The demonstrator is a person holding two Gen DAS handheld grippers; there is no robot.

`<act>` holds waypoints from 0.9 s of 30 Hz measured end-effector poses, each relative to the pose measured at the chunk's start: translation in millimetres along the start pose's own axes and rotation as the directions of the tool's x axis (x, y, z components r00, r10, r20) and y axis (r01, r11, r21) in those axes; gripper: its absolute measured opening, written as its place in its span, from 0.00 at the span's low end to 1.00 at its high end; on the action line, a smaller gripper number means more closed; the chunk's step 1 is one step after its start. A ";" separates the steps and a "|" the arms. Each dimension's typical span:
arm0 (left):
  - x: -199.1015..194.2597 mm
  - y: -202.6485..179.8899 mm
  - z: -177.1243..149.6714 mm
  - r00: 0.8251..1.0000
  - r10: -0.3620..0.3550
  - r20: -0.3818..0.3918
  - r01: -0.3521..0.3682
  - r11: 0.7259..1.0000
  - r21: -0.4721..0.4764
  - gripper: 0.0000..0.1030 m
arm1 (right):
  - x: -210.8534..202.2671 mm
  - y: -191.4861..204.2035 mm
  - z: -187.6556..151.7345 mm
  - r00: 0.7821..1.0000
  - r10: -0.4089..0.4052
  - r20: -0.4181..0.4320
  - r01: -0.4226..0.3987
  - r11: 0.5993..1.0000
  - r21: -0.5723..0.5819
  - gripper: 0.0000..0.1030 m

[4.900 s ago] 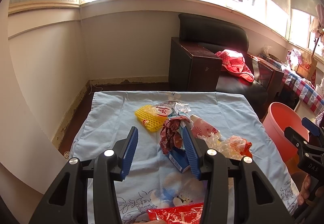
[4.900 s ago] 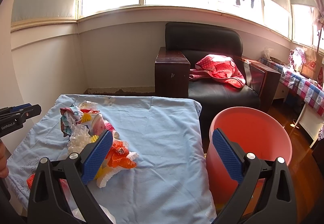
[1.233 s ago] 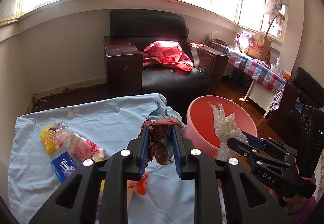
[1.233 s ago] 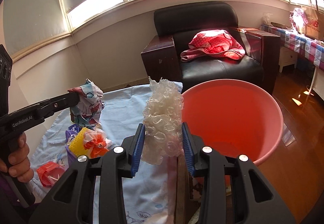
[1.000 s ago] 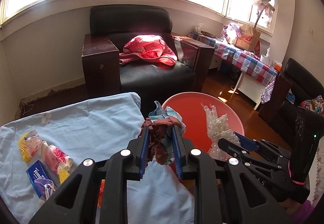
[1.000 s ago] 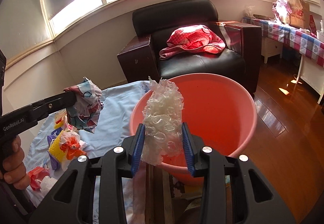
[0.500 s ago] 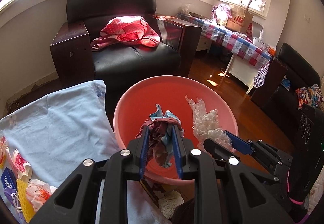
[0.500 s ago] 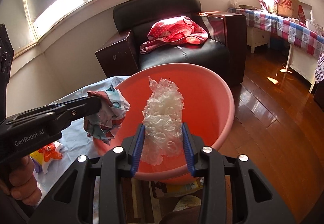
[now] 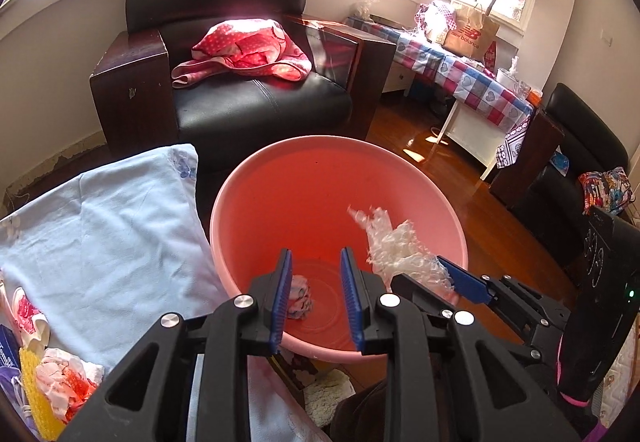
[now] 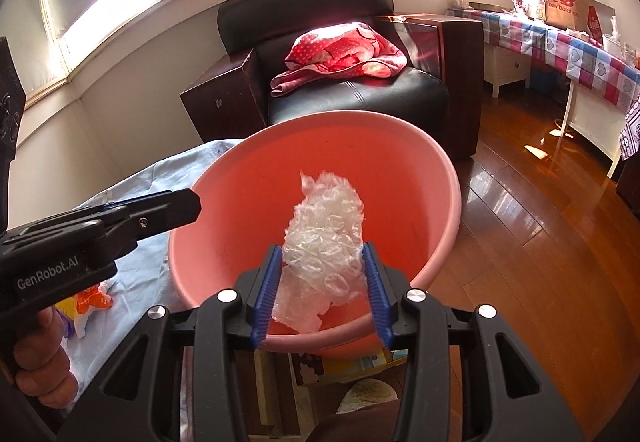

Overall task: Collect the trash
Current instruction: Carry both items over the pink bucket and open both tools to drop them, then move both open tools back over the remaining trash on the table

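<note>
Over the pink basin: left gripper poised above the near rim, blue pads parted a little with nothing between them. Seen through that gap, on the basin floor below: a crumpled printed wrapper, clear of both pads.

To the right, just beside it: right gripper also above the near rim, pads pressed against a wad of clear bubble wrap, most of it standing up past the fingertips over the basin's interior, a loose flap hanging below between the pads. Visible from the left wrist view too, the same wad jutting left from the blue pad toward the basin's middle.

At left of the basin: a table under a pale blue cloth, with more litter at its near left corner: yellow foam netting, a red-and-white crumpled wrapper.

Beyond the basin, at the far side: black leather armchair with a red dotted cloth heaped on the seat. At far right: a checked-cloth table on the wooden floor.
</note>
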State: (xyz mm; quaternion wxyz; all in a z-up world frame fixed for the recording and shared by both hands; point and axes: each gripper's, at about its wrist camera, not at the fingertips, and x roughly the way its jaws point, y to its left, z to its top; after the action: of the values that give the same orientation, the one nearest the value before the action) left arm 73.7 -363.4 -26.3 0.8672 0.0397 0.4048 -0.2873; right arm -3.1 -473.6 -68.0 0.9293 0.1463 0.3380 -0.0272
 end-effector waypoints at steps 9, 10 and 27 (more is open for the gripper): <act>-25.9 6.5 -6.8 0.999 -0.001 0.035 0.001 1.000 0.006 0.30 | -13.3 9.5 -1.3 1.000 0.016 0.012 -0.016 1.000 -0.008 0.42; -30.4 6.3 -9.2 0.999 0.000 0.040 0.000 1.000 0.011 0.31 | -15.6 12.0 -1.9 1.000 0.020 0.014 -0.020 1.000 -0.012 0.42; -129.0 39.8 -64.5 0.989 0.049 0.141 -0.047 0.999 -0.019 0.31 | -54.5 79.5 -23.7 0.996 0.086 0.034 -0.083 0.994 -0.077 0.42</act>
State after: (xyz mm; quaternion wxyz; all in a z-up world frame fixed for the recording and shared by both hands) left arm -14.4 -250.8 17.6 0.9007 0.0220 0.3435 -0.2652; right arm -47.9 -393.3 -30.4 0.9406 0.1249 0.3148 0.0221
